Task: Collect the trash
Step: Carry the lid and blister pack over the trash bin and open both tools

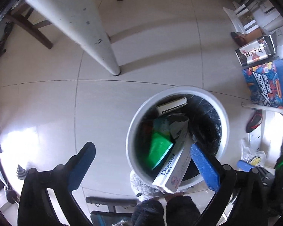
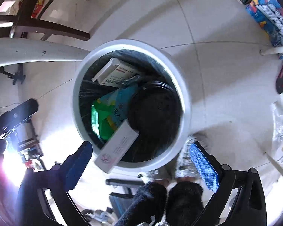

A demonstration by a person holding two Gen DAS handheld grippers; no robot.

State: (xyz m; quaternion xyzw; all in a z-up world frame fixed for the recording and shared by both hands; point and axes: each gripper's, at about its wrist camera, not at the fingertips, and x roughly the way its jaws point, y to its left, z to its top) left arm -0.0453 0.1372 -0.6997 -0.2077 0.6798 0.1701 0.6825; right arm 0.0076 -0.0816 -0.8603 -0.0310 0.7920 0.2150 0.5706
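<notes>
Surroundings: a pale tiled floor (image 1: 141, 52) with thin dark grout lines; a white table leg (image 1: 88, 30) slants down to it beyond the bin, and dark wooden chair legs (image 2: 52, 26) stand further back.
Side clutter: a blue printed carton (image 1: 268, 82) and a dark box with red and white print (image 1: 254, 50) lie by the wall, a black and red slipper (image 1: 253, 121) just beside them, and a crumpled clear plastic bag (image 1: 252, 156) nearer the gripper.
Person: two legs in dark fuzzy fabric (image 2: 168, 201) and pale fluffy slippers (image 2: 186, 160) stand right against the bin's near edge.
Bin: a round white waste bin (image 2: 184, 101) with a smooth plastic rim and a black liner, already partly filled.
Bin contents: a long white carton printed "Doctor" (image 1: 171, 171) leans tilted over the near rim, one end sticking out; a glossy green packet (image 1: 160, 150), a teal printed packet (image 2: 120, 101), a white box with red print (image 2: 113, 73) and a round black ribbed lid (image 2: 154, 107) lie deeper inside.
Left gripper (image 1: 142, 166): jaws spread wide, blue textured pads apart; the white carton shows between them, close to the right pad, but whether it touches cannot be told.
Right gripper (image 2: 143, 166): jaws spread wide above the bin's near rim, gripping nothing; the carton's end lies between the pads, clear of both.
</notes>
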